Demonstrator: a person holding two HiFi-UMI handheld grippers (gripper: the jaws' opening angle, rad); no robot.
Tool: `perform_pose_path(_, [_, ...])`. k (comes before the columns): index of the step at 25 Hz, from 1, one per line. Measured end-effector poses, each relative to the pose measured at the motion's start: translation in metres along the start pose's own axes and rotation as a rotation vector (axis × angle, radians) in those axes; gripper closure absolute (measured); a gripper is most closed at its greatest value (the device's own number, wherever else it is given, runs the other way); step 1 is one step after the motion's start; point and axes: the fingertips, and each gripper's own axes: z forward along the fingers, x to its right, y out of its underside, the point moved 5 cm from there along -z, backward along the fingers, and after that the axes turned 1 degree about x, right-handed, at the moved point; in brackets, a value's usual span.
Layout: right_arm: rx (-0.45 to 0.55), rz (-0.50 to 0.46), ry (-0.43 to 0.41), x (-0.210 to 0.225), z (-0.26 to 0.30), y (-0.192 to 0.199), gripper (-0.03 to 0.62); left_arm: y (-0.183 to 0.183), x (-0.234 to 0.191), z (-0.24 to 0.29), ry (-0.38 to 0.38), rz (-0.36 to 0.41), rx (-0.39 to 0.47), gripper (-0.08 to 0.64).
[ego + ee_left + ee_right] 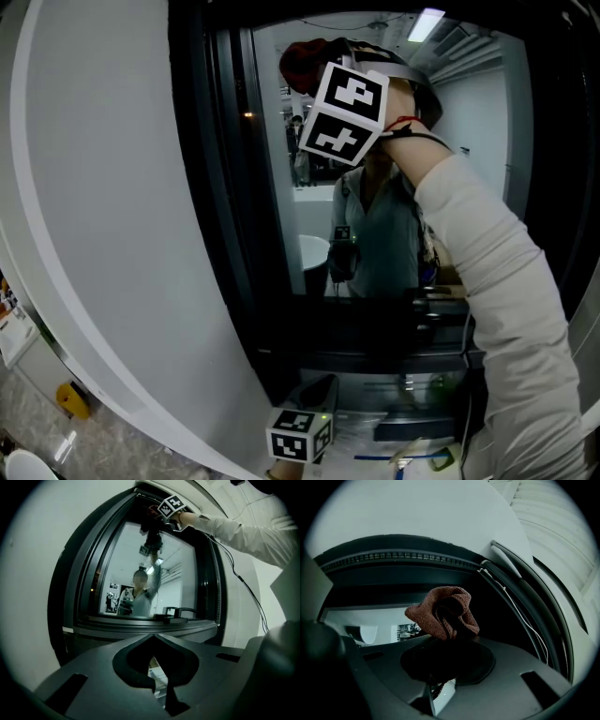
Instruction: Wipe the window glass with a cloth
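Up by the window glass (274, 159) top edge, my right gripper (449, 640) jaws pinch the cloth (443, 612); unwiped pane lies below. Left gripper (153, 638) is low, jaws pressed together, empty.

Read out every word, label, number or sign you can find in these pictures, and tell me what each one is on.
No words, brands or numbers can be read anywhere.
Upper marker cube: black-and-white square patterns, not letters.
Lower marker cube: the same kind of pattern, no text.
Small wall pictures reflected in the window glass: too small and blurred to read.
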Motion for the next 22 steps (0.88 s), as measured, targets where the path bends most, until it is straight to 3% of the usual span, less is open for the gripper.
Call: perform_pose_path(22, [0.004,0.050,-0.157,-0.095,-0.043,0.012,0.531,0.010,0.014,-0.020,-0.013,0.003,-0.006,0.555])
